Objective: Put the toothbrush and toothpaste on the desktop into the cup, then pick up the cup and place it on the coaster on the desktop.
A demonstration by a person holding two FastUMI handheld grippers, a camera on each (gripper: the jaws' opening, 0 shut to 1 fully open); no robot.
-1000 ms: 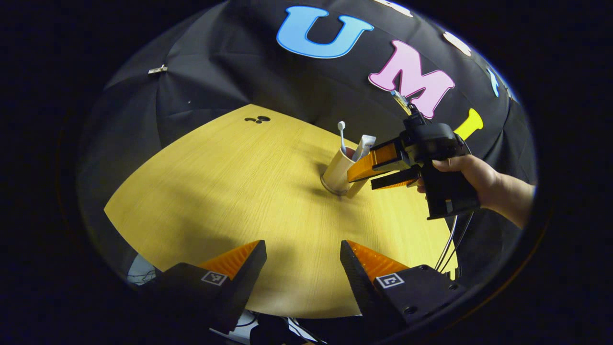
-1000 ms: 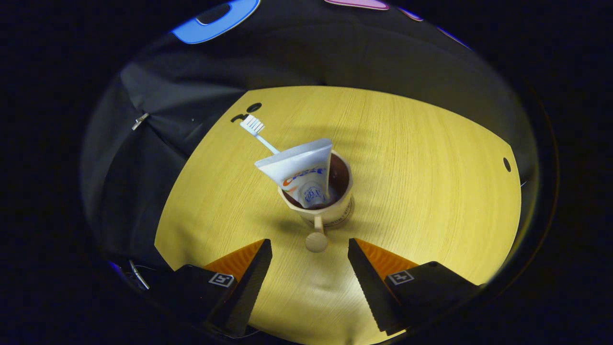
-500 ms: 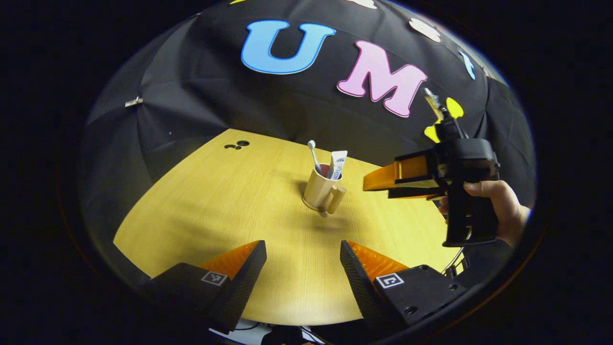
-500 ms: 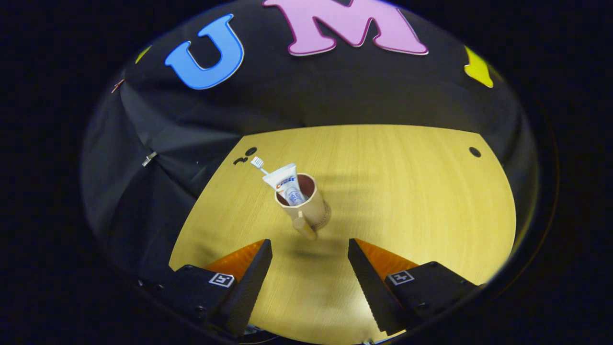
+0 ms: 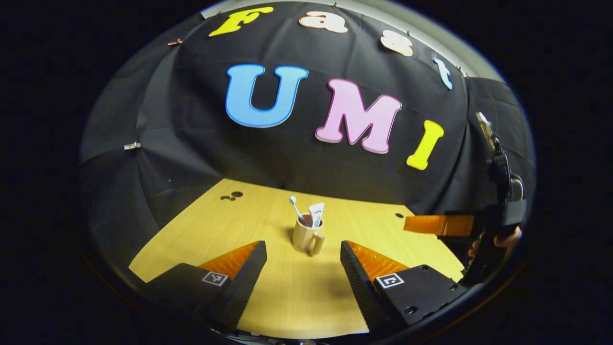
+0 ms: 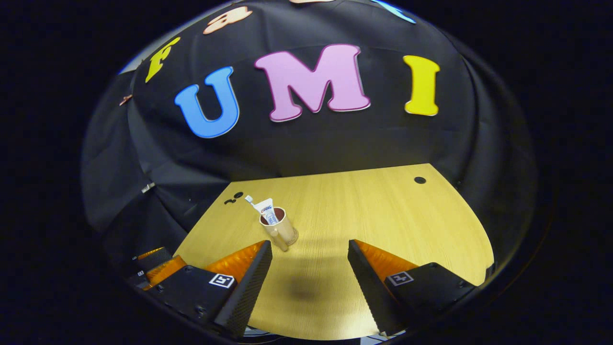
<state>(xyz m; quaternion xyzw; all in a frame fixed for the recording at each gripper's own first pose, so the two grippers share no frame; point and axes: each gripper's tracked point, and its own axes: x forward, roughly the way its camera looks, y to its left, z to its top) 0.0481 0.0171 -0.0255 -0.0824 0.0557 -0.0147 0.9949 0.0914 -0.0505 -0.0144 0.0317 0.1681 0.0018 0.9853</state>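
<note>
Near the centre of the pale wooden worktop point(image 5: 268, 287) stands the beige ceramic cup with a side handle point(image 5: 306, 236), upright, with the white toothbrush point(image 5: 295, 207) and the white toothpaste tube point(image 5: 315, 213) leaning out of its mouth. In the left gripper view it sits at about twelve o'clock from the left gripper point(image 5: 302, 268), well apart; in the right gripper view the cup point(image 6: 279, 228) sits at about eleven o'clock from the right gripper point(image 6: 310, 268). Both sets of jaws are released, grasping nothing. A thin ring under the cup's base may be the coaster; I cannot tell. If so, nothing is left to do.
</note>
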